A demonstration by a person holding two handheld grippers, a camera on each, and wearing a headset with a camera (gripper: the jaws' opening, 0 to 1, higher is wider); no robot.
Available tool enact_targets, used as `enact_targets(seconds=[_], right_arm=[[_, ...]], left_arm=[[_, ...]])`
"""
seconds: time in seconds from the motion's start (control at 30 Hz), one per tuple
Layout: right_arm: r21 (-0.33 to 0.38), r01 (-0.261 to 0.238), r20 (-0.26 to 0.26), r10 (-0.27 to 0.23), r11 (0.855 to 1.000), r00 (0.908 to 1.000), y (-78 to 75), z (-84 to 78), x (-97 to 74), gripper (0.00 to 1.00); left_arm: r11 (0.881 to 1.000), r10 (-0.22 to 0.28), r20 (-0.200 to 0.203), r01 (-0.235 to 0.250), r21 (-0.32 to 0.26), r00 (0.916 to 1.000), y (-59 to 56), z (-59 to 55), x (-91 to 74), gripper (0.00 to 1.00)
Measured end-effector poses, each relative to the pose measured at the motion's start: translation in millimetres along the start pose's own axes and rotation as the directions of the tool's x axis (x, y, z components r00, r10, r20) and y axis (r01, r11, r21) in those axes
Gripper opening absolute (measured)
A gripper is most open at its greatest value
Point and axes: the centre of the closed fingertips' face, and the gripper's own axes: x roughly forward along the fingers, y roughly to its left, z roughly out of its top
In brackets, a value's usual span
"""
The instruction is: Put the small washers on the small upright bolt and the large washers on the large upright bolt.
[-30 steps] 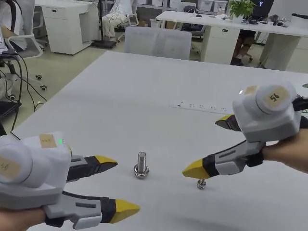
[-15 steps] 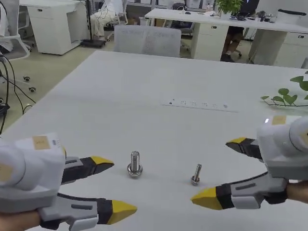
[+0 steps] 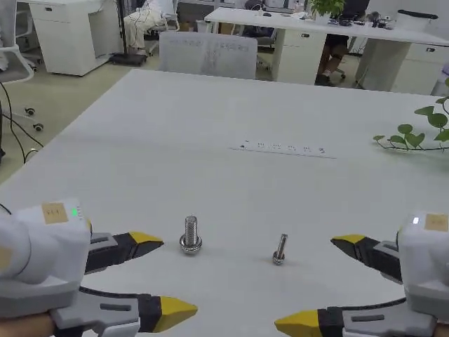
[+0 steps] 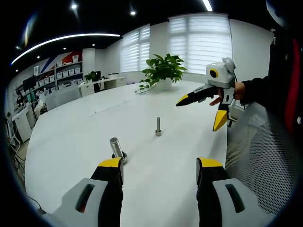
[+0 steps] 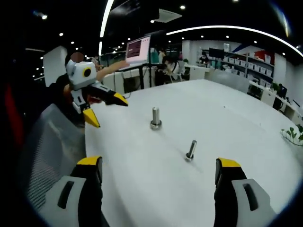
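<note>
Back toward me at the right has come my right gripper (image 3: 316, 283), grey with yellow tips, which a second ago hung just over the small steel bolt (image 3: 280, 249). Its jaws are spread wide and hold nothing. My left gripper (image 3: 168, 275), of the same make, sits low at the near left, its jaws also parted and empty, pointing toward the large steel bolt (image 3: 191, 235). Both bolts stand head-down on the white table (image 3: 210, 119), near each other, between my grippers. Silver washers (image 3: 191, 245) ring the large bolt's foot; at the small bolt's foot I cannot tell.
</note>
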Motion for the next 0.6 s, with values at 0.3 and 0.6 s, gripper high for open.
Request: enact_targets(seconds=[0.3,0.6], right_arm=[[0.021,0.001,-0.01,0.0,1.0,0.9999,3.6,-8.0,3.2,0.99],[0.025,0.007,-0.028,-0.006,1.0,0.9996,3.5,-13.4,4.4,0.99]], left_arm=[[1.0,0.0,0.002,0.0,-0.009,1.0,-1.9,-3.9,-1.3,0.62],[1.0,0.002,0.002,-0.002,-0.016,1.0,-1.7,-8.3,-2.7,0.62]])
